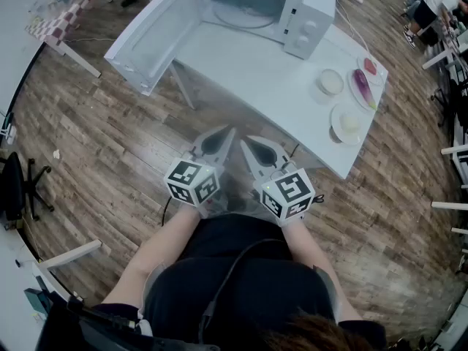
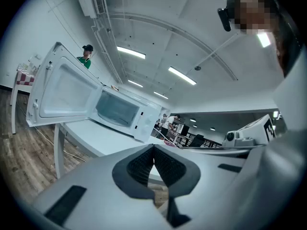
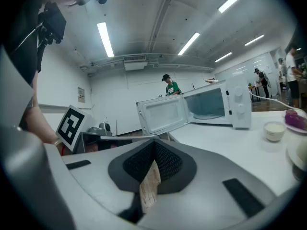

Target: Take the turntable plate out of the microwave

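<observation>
The turntable plate [image 1: 245,17] lies inside the microwave [image 1: 292,9], which stands on the white tabletop [image 1: 241,64] with its door [image 1: 150,35] swung wide open. In front of the microwave and off the tabletop's edge, the left gripper [image 1: 228,131] and right gripper [image 1: 245,141] are side by side, each with jaws closed together on nothing.

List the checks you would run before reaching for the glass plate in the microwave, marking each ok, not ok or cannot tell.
1. The microwave has its door open wide: ok.
2. The glass plate lies inside: ok.
3. The left tongs open to grasp: not ok, shut and empty.
4. The right tongs open to grasp: not ok, shut and empty.
5. Bare table before the microwave for setting down: ok.
6. The glass plate lifts free: cannot tell.
</observation>
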`<state>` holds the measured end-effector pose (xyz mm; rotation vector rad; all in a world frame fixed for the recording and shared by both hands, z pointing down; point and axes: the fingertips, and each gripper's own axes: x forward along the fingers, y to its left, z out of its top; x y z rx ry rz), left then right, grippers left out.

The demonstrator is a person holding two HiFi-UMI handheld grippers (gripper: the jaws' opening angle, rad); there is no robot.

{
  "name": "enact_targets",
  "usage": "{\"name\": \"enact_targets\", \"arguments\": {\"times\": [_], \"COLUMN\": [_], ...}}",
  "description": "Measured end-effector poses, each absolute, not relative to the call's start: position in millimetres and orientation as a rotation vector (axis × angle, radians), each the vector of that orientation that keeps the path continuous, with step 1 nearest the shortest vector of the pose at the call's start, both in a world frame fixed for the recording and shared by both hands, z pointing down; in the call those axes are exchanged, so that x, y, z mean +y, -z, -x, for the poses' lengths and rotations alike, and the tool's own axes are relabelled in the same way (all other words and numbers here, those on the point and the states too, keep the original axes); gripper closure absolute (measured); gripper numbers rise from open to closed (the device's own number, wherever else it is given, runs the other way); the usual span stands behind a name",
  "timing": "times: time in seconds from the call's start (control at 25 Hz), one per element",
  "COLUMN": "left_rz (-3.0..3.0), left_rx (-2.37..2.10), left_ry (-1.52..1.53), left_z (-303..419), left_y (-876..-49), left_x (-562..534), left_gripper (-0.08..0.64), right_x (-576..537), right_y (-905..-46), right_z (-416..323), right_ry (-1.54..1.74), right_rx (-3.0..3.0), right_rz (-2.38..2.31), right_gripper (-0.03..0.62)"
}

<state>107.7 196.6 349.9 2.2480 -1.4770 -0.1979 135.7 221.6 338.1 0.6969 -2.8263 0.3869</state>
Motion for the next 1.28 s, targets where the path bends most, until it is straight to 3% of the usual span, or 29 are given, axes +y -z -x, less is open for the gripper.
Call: {"name": "enact_targets", "arguments": {"times": [0.68, 1.28], "left_rz": [-2.139, -2.256], "left_rx": [-1.453, -1.192], "left_ry": [0.206, 0.192], "left_z": [-80, -24], "left_y": [-378, -365], "left_x": [190, 39], "left_gripper": [0.548, 0.548], "right_x": [210, 66], "right_y": [-359, -364], "right_z": [-120, -57], "right_ry": [-0.558, -0.734], "right_rx": [-2.834, -2.752], "right_rz": [-0.746, -1.050], "right_gripper": [0.572, 0.572]}}
